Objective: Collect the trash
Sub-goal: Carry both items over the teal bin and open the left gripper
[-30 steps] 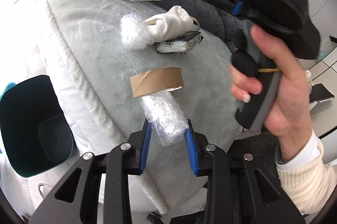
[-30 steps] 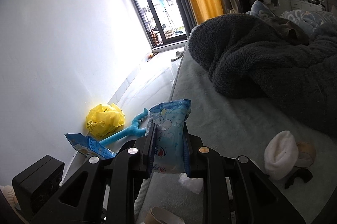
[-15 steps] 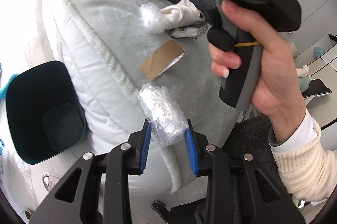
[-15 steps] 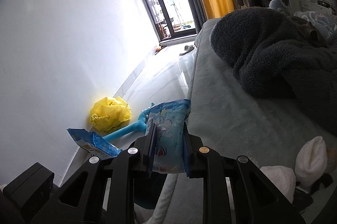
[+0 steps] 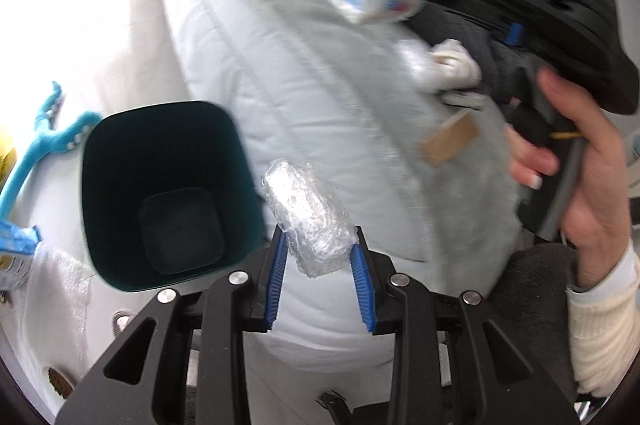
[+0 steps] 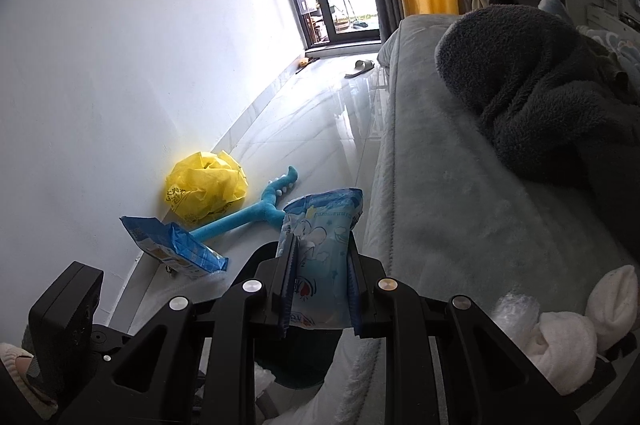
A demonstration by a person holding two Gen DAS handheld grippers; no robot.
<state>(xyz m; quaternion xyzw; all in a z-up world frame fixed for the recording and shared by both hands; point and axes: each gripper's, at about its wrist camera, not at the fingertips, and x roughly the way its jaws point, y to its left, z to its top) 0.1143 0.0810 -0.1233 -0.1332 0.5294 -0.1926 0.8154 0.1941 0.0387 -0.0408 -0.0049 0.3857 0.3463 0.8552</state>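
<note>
"How far along is the tidying?"

"Partway. The left hand-held gripper [image 5: 318, 257] is clamped on a crumpled wad of clear plastic wrap [image 5: 308, 221], just right of the dark green plastic bin [image 5: 160, 193] on the floor. The bin looks empty."

"And the other?"

"The right hand-held gripper [image 6: 320, 289] pinches a blue-and-white printed packet [image 6: 320, 245], near the bed's edge. Neither piece is dropped yet."

"What's left?"

"A flat brown cardboard tube [image 5: 450, 143] and another plastic wad [image 5: 416, 65] lie farther up the grey bed [image 5: 300, 73]."
</note>
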